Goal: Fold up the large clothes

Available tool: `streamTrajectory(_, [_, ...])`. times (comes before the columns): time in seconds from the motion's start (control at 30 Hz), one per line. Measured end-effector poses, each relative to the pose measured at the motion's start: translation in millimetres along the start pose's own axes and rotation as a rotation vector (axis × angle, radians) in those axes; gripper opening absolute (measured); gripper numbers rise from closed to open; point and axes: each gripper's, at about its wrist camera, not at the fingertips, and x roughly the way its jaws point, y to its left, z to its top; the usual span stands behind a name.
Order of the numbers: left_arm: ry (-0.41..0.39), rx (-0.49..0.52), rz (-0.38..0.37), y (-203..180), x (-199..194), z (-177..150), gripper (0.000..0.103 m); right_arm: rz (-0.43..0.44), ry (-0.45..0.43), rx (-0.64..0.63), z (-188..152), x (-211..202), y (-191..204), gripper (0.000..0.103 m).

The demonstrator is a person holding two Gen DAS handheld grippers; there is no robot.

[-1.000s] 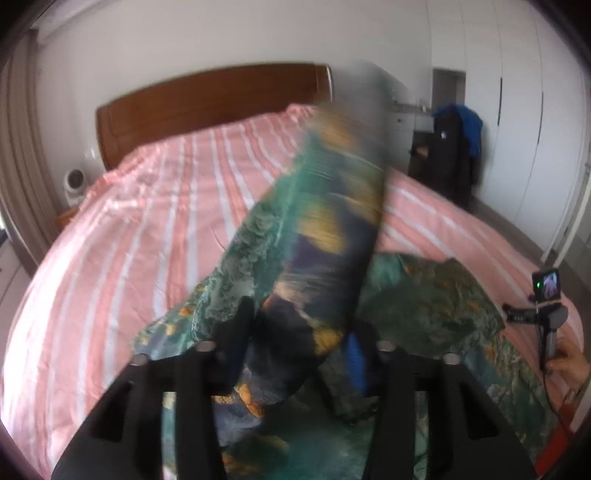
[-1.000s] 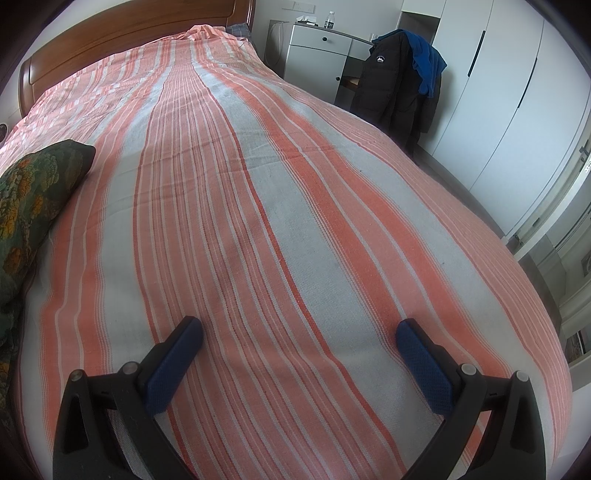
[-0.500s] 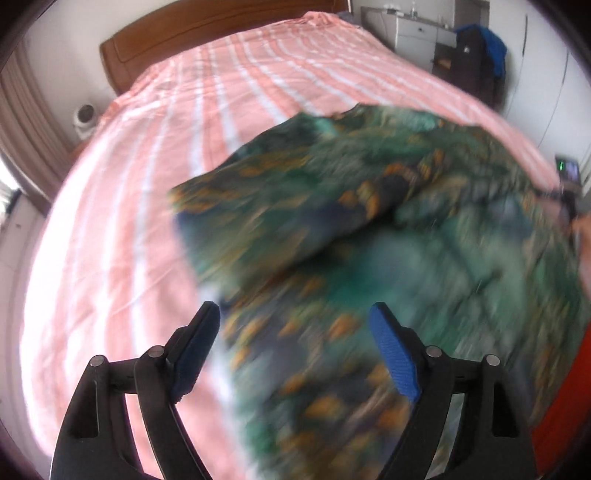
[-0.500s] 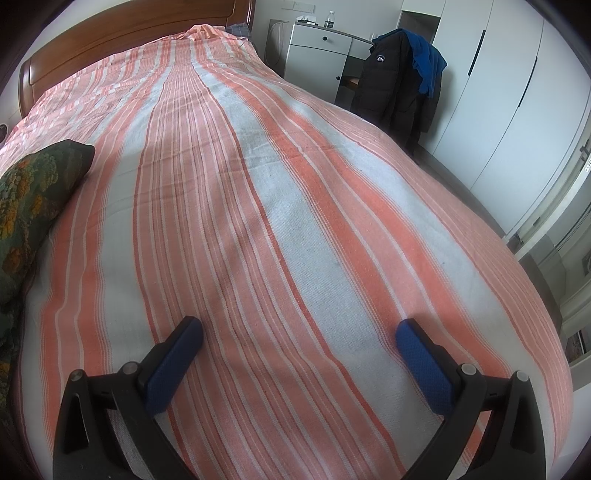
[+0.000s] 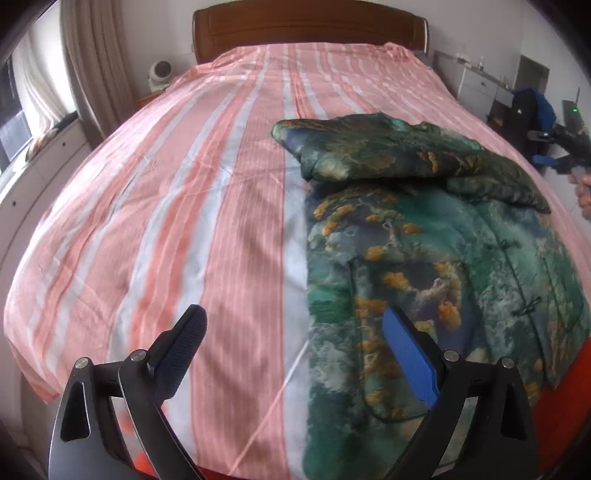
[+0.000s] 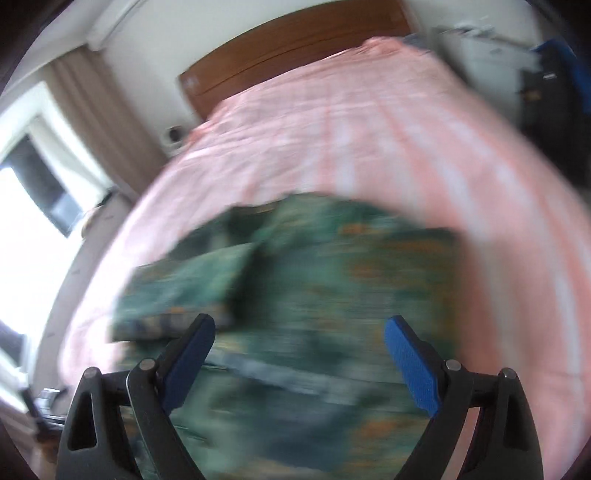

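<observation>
A quilted jacket (image 5: pixel 424 236) printed in mottled green, navy and orange lies flat on the pink-and-white striped bedspread (image 5: pixel 184 203), filling the right half of the left wrist frame; one padded sleeve is folded across its upper part. The left gripper (image 5: pixel 295 354) hangs above the jacket's left edge, jaws wide and opening, nothing between its textured blue pads. The right gripper (image 6: pixel 299 354) hovers over the blurred jacket, jaws wide but closing, empty. A wooden headboard (image 5: pixel 306 29) curves along the top.
</observation>
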Motion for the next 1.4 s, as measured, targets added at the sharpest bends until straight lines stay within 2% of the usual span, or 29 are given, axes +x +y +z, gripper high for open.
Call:
streamTrajectory(0.03, [-0.012, -0.007, -0.009, -3.1, -3.5, 0.1, 0.097, 0.049, 0.053, -0.001, 5.3, 24.0, 19.8, 0.091])
streamTrajectory(0.1, [-0.036, -0.013, -0.023, -8.8, -11.5, -1.6, 0.097, 0.045, 0.139, 0.005, 6.4, 69.6, 43.7, 0.080])
streamTrajectory(0.17, [-0.043, -0.010, -0.033, -8.9, -17.6, -7.0, 0.097, 0.017, 0.221, 0.052, 4.6, 112.9, 48.3, 0.056])
streamTrajectory(0.2, [-0.042, -0.004, -0.025, -7.4, -20.1, -9.8, 0.097, 0.001, 0.246, 0.089, 1.4, 129.7, 45.9, 0.053])
streamTrajectory(0.23, [-0.040, 0.003, -0.007, -5.2, -21.5, -13.3, 0.097, -0.005, 0.261, 0.121, -2.5, 140.6, 43.2, 0.041])
streamTrajectory(0.27, [-0.038, 0.006, 0.012, -2.0, -22.6, -16.7, 0.097, -0.003, 0.259, 0.142, -4.3, 147.9, 41.9, 0.019])
streamTrajectory(0.37, [-0.034, -0.028, 0.033, 14.7, -23.4, -27.3, 0.097, 0.003, 0.173, 0.054, -8.2, 125.3, 58.5, 0.016])
streamTrajectory(0.43, [-0.027, -0.073, 0.008, 23.8, -20.5, -29.8, 0.097, -0.010, 0.137, 0.018, -13.1, 103.3, 65.0, 0.016])
streamTrajectory(0.5, [-0.012, -0.113, -0.033, 26.8, -10.6, -27.3, 0.097, -0.087, 0.151, 0.007, -23.4, 102.6, 61.0, 0.016])
streamTrajectory(0.53, [-0.004, -0.122, -0.041, 25.6, -5.9, -25.4, 0.097, -0.119, 0.172, -0.011, -27.6, 110.8, 57.3, 0.019])
streamTrajectory(0.57, [0.002, -0.123, -0.050, 22.6, -2.2, -23.0, 0.097, -0.124, 0.194, -0.011, -33.0, 121.0, 52.1, 0.026])
streamTrajectory(0.6, [0.009, -0.118, -0.055, 19.4, 0.6, -21.0, 0.097, -0.111, 0.195, 0.007, -37.3, 125.6, 47.8, 0.029])
streamTrajectory(0.73, [0.042, -0.116, -0.017, 13.5, 6.7, -21.0, 0.097, -0.007, 0.106, 0.088, -38.9, 103.2, 40.9, 0.060])
streamTrajectory(0.83, [0.050, -0.081, 0.088, 6.5, 8.0, -21.9, 0.097, 0.028, 0.049, 0.051, -48.3, 61.5, 45.1, 0.063])
streamTrajectory(0.87, [0.051, -0.067, 0.123, 2.8, 8.6, -21.5, 0.097, 0.027, 0.035, 0.012, -55.7, 44.5, 48.0, 0.068])
streamTrajectory(0.97, [0.046, -0.057, 0.162, -6.7, 9.3, -18.6, 0.097, -0.022, 0.001, -0.120, -85.3, -2.4, 57.7, 0.079])
streamTrajectory(1.07, [0.042, -0.058, 0.158, -13.9, 9.8, -15.9, 0.097, -0.089, -0.010, -0.198, -120.0, -40.1, 56.7, 0.083])
streamTrajectory(1.17, [0.044, -0.032, 0.174, -22.4, 10.7, -14.4, 0.097, -0.143, 0.000, -0.194, -151.0, -63.2, 47.5, 0.085])
streamTrajectory(1.27, [0.042, -0.007, 0.194, -28.9, 9.4, -14.5, 0.097, -0.188, 0.017, -0.188, -179.9, -70.8, 37.7, 0.085])
streamTrajectory(1.4, [0.048, 0.016, 0.212, -33.9, 9.6, -17.3, 0.097, -0.205, 0.041, -0.154, -209.0, -73.4, 24.1, 0.085])
